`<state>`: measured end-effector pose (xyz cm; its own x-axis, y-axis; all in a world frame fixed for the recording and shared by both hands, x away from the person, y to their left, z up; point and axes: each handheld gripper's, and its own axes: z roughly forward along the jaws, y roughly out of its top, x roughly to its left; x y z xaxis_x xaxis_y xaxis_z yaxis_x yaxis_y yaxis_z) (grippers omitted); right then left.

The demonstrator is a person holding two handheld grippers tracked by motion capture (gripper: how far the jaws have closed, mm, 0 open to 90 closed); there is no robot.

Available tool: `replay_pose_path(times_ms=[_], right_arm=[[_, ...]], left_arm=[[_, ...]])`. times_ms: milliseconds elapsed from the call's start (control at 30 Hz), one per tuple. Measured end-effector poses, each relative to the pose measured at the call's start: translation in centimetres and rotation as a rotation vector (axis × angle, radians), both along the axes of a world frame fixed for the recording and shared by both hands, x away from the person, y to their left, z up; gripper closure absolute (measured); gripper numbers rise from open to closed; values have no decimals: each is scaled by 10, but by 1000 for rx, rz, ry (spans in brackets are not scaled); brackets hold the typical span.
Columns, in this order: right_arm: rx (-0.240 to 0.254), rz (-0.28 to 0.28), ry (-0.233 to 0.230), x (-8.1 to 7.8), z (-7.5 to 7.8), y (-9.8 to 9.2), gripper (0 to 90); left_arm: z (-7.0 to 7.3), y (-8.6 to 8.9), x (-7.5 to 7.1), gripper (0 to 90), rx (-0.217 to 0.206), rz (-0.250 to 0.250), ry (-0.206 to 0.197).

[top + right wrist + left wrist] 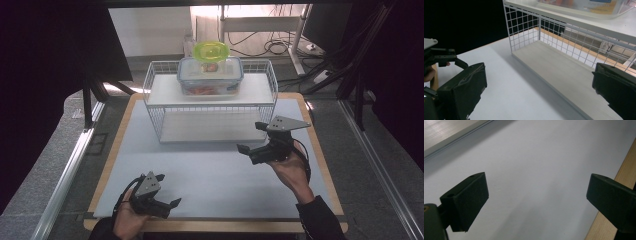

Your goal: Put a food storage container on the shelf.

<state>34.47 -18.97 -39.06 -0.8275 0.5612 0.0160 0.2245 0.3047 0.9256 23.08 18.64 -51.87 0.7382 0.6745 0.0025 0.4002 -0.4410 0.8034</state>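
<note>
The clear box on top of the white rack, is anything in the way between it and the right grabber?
Nothing visible blocks it. The right gripper hangs open in front of the wire rack, lower than the clear box, which sits on the top shelf with a green lid resting on it.

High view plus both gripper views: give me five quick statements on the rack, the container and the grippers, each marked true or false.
1. The clear lidded container sits on the top shelf of the white wire rack. True.
2. The yellow-green bowl lies on the rack's lower shelf. False: it rests on top of the container's lid.
3. The left gripper is open, with nothing between its jaws. True.
4. The right gripper is shut on the container. False: it is open and empty, in front of the rack.
5. The rack's lower shelf is bare. True.
</note>
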Motion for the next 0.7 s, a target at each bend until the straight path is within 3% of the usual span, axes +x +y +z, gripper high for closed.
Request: replay_pose_path(times_ms=[233,700], right_arm=[[-5,17,1,-10,-3,0,0],[-66,-8,5,-32,-27,-18,0]], left_arm=[[0,0,0,40,-2,-2,-2],[0,0,0,34,-11,-5,-7]])
